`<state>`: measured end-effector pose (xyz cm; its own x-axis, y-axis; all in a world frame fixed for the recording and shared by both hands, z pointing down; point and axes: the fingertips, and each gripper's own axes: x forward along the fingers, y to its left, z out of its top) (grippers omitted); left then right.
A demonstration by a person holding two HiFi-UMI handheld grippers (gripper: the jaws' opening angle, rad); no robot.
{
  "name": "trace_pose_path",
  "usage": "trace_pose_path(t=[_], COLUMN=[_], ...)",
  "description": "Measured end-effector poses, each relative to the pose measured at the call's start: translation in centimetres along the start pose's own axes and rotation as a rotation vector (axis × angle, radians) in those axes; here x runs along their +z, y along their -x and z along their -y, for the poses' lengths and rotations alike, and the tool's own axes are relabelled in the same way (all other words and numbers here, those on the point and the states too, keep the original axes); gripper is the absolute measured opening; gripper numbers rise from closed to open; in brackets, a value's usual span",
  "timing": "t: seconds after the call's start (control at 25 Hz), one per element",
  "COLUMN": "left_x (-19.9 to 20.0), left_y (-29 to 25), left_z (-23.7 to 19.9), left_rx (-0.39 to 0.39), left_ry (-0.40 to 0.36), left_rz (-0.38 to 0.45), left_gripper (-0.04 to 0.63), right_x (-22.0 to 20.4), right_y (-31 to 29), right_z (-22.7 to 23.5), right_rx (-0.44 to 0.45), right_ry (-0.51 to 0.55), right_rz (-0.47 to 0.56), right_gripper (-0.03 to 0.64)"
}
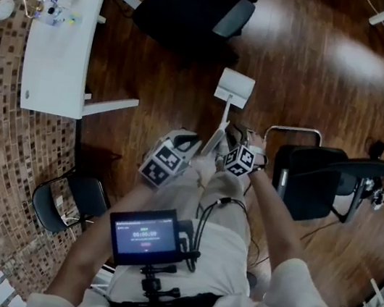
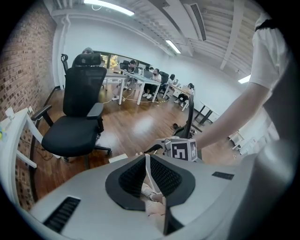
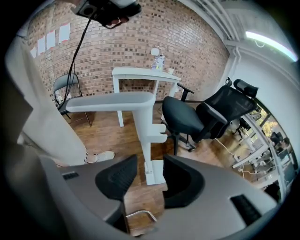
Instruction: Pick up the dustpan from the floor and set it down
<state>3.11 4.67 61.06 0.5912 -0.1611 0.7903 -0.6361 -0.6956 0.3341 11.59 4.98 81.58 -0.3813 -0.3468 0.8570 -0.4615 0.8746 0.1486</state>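
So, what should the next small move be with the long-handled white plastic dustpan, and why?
Probably bring the right gripper forward and shut it on the handle of the long-handled white plastic dustpan. The left gripper is shut on that handle; the right gripper's jaws stand apart, with the handle lined up in the gap beyond them. A second grip should steady the lift.

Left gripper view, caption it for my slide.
Left gripper shut on the thin white dustpan handle, black office chair beyond.
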Motion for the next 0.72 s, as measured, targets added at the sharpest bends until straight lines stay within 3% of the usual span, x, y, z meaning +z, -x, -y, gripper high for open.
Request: trace_pose_path(t=[0.72], left_x=[-0.7], left_y=[-0.4], left_z=[-0.4], left_rx=[0.025], left_ry=[-0.045], left_rz=[-0.011], left_gripper=[0.025], right_x=[-0.5], right_y=[-6.1], right_z=[-0.5], right_rx=[0.004], right_ry=[0.066], right_rz=[-0.039], right_gripper=[0.183])
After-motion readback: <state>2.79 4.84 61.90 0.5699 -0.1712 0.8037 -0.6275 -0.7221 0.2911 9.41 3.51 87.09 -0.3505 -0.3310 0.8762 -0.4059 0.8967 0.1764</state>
